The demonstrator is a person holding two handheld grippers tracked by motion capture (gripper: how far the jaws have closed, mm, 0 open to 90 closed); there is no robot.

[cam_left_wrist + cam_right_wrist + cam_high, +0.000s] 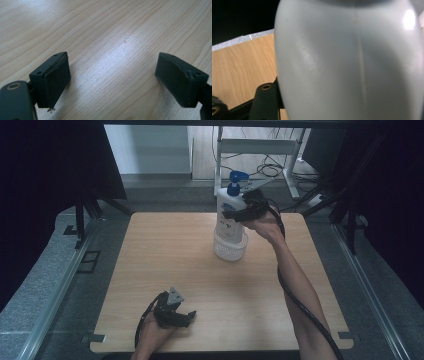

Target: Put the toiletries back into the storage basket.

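One white pump bottle (229, 217) stands upright in a basket (230, 249), label unreadable; right gripper (243, 210) jaws clamp it; left gripper (181, 317) jaws apart above the tabletop (165, 260).

White bottle (229, 217) with blue pump (235, 182); light wood-grain table (165, 265).

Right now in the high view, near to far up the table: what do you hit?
Left claw resting open on the table → white basket → pump bottle standing in it, with the right claw clamped on it.
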